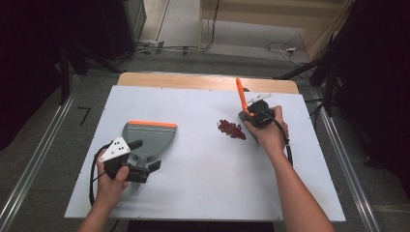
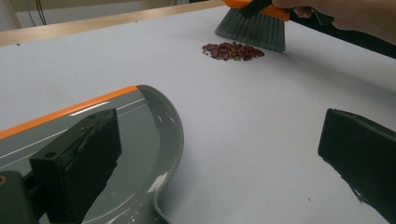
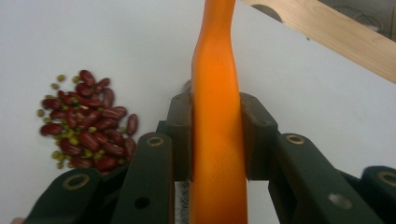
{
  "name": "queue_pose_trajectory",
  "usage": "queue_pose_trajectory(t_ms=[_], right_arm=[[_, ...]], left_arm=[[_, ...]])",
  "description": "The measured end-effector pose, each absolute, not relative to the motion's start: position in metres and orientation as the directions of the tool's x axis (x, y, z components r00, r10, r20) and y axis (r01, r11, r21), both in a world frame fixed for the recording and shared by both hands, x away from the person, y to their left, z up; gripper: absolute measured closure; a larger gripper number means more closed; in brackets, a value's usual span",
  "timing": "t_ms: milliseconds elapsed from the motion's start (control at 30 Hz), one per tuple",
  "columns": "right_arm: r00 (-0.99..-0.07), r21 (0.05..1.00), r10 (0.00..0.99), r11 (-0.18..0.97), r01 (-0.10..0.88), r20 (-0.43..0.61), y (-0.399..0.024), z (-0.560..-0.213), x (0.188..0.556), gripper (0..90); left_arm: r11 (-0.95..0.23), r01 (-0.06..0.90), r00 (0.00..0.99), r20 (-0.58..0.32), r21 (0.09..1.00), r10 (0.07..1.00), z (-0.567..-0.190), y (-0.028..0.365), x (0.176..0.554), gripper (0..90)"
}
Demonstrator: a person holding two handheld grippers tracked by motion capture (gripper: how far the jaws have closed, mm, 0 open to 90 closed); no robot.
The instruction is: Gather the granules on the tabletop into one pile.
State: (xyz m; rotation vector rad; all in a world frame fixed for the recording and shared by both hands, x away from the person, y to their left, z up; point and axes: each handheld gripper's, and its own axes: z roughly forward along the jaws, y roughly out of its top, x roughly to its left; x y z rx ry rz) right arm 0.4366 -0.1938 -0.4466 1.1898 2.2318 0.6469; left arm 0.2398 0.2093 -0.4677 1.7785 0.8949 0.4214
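Dustpan point(image 1: 147, 137) position: left half of the white table point(image 1: 193, 193), flat on the surface, orange lip on the far edge, handle toward the near edge. The left gripper point(image 1: 145, 157) rests at the handle end. In the left gripper view its jaws stand wide apart; one hangs over the pan's grey tray and the other over bare table, with nothing clamped between them.

Beans point(image 1: 231, 129) position: middle of the table, right of the dustpan and well apart from it. The pile is small and compact, dark red with a few green ones mixed in.

Brush point(image 1: 243, 100) position: just right of the pile, bristles down and set against its right edge in the left gripper view. The right gripper point(image 1: 252, 115) is closed firmly on the orange handle, which runs straight up between its jaws and tilts toward the far side.

Governing relation: the pile lies between brush and pan, so the sweep direction is leftward and slightly nearward. The pan's open lip faces far, not right. Expected correction: turn or shift the pan so the lip meets the incoming beans.
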Motion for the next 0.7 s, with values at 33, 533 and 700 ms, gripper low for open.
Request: queue_pose_trajectory(t_ms=[33, 533, 700], right_arm=[[-0.484, 0.621, 0.845, 0.509, 0.597, -0.227, -0.192, -0.446, 0.436, 68.0], [-0.516, 0.67, 0.839, 0.483, 0.564, -0.17, -0.198, -0.43, 0.422, 67.9], [-0.516, 0.71, 0.851, 0.421, 0.565, -0.094, -0.213, -0.42, 0.403, 67.9]], left_arm=[[-0.168, 0.371, 0.659, -0.131, 0.913, 0.741, -0.468, 0.21, 0.24, 0.0], [-0.164, 0.369, 0.657, -0.132, 0.915, 0.742, -0.467, 0.21, 0.24, 0.0], [-0.164, 0.365, 0.656, -0.128, 0.916, 0.744, -0.467, 0.21, 0.239, 0.0]])
